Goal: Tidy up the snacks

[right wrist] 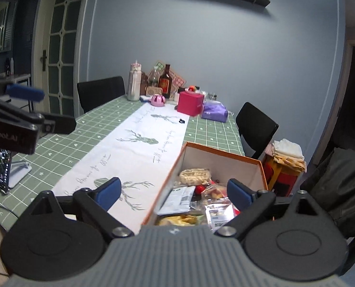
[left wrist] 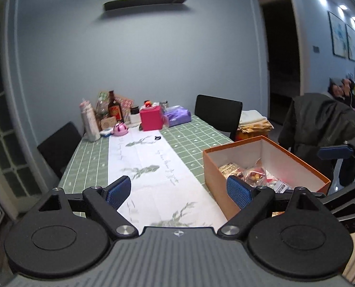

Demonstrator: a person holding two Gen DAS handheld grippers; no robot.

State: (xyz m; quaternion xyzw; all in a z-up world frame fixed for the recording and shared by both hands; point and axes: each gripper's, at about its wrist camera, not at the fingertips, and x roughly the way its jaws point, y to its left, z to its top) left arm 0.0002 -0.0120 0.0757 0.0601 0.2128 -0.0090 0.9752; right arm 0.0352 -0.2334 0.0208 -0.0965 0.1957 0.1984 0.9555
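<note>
An orange cardboard box (left wrist: 212, 167) with a white inside stands on the table's right side; it also shows in the right wrist view (right wrist: 225, 154). Several packaged snacks (right wrist: 196, 196) lie inside it, among them a round rice cracker pack (right wrist: 195, 176) and clear bags (left wrist: 255, 174). My left gripper (left wrist: 178, 192) is open and empty, above the white runner left of the box. My right gripper (right wrist: 174, 193) is open and empty, above the box's near left edge. Each gripper shows at the edge of the other's view.
A green checked tablecloth (left wrist: 91, 165) with a white runner (left wrist: 148, 165) covers the table. At the far end stand a bottle (left wrist: 115, 107), a pink box (left wrist: 151, 119), a purple tissue pack (left wrist: 177, 116) and a tumbler (left wrist: 89, 122). A phone on a stand (right wrist: 4, 169) is at left. Black chairs (left wrist: 219, 113) surround the table.
</note>
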